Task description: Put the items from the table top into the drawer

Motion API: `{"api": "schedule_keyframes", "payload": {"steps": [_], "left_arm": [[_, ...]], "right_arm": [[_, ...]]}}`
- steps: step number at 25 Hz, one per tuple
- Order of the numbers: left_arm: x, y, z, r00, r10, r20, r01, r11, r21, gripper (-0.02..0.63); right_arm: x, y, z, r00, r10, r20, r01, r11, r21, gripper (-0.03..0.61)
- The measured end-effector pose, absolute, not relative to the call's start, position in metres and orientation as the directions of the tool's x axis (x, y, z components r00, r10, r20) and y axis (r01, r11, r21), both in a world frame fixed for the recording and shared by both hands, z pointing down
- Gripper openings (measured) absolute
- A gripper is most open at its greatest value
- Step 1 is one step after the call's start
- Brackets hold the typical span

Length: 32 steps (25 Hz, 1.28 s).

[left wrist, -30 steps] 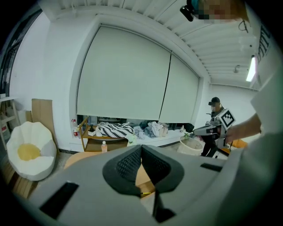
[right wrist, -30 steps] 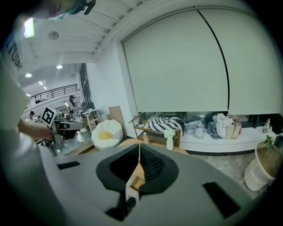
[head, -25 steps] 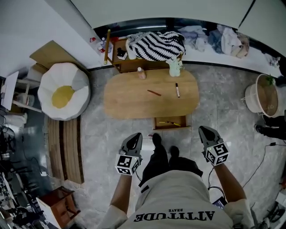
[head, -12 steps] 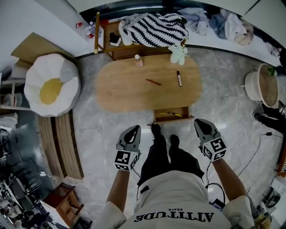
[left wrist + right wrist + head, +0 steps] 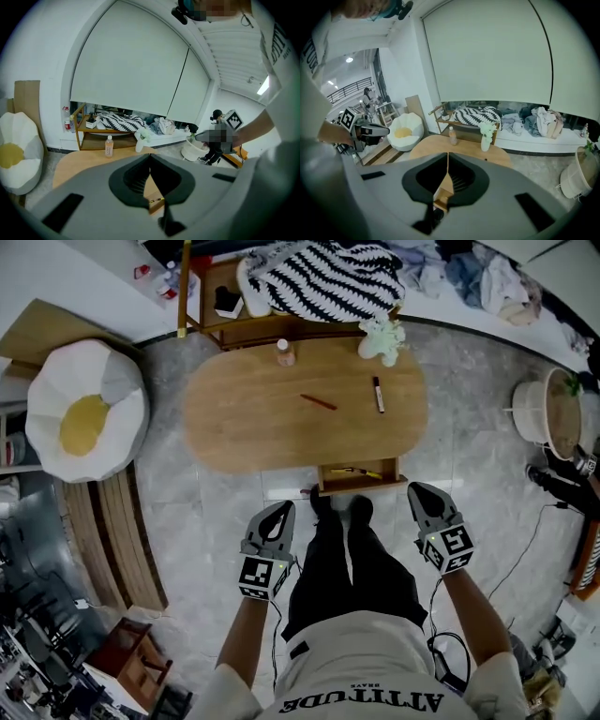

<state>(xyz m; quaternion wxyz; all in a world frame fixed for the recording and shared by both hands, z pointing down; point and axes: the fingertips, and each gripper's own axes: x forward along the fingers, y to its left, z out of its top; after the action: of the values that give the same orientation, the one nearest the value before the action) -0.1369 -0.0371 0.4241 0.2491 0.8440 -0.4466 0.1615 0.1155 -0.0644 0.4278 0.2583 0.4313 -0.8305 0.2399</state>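
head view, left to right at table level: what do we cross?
Fried-egg cushion → bottle → red pencil → black marker → white basket. The flower vase is left out: it sits straight above the marker, so its place in the order is unclear.

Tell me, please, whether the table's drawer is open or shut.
Open: the drawer juts out past the table edge, a yellow item visible inside.

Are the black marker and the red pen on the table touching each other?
Apart. The head view shows the black marker and red pen lying separately, with bare table wood between them.
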Motion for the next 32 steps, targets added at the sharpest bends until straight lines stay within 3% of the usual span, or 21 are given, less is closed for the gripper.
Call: {"api": "schedule_keyframes", "payload": {"steps": [32], "left_arm": [[-0.069,-0.133,0.607,0.471,-0.686,0.554,-0.881,-0.337,0.332,0.021]], "right_arm": [[0.162,-0.197,0.660,-0.516,-0.479,0.710,-0.812,0.538,-0.226,0.023]]}}
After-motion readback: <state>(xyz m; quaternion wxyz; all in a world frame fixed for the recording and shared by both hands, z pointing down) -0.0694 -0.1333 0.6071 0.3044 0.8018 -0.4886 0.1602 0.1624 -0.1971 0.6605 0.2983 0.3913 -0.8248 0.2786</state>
